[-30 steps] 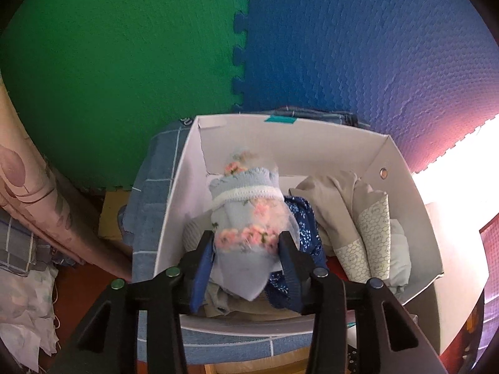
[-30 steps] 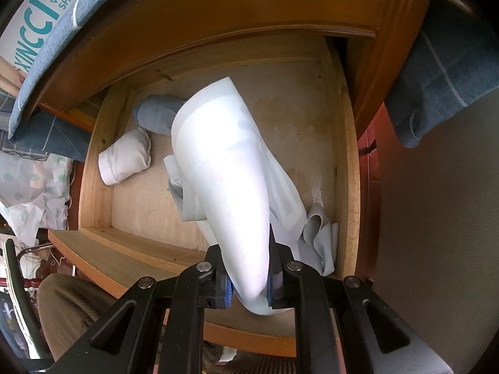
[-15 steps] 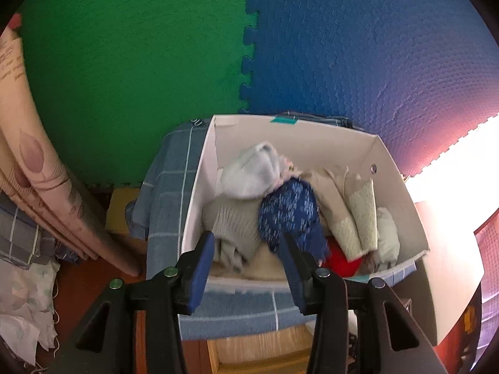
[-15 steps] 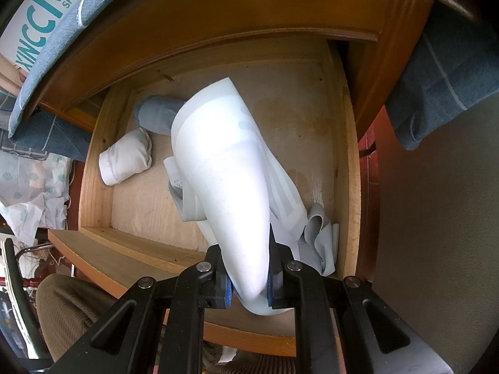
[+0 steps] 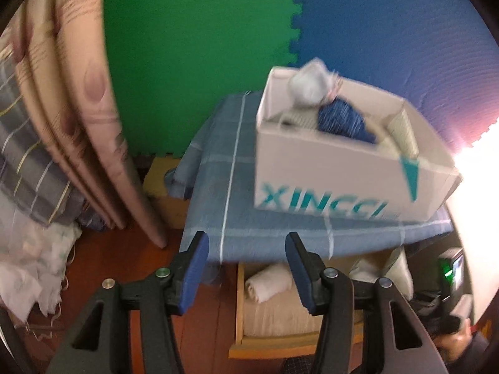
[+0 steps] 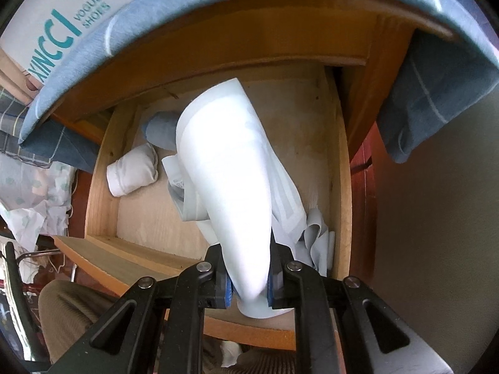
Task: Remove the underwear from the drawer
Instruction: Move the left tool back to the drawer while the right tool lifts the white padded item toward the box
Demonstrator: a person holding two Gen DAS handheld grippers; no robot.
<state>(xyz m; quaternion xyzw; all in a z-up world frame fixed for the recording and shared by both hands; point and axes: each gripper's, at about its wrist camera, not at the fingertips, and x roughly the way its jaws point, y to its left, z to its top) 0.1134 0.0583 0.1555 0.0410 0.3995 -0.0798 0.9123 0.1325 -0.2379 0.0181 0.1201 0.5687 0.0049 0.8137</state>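
Right gripper [image 6: 248, 283]: fingers pinched on white underwear [image 6: 227, 187], held above drawer [image 6: 103, 187]. Left gripper [image 5: 246, 268]: fingers spreading, nothing between them. Step judged: transfer. Next: garment to be carried to shoe box [image 5: 327, 180].

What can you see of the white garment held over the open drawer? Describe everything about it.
The white garment is smooth, pale, soft-looking cloth, folded into a long rounded shape. Its near end is pinched between the blue pads of the right hand-held gripper; the rest stretches away over the wooden drawer. Its far edge looks like a curved hem. Below it trail lighter striped folds, possibly part of it, down to the drawer floor.
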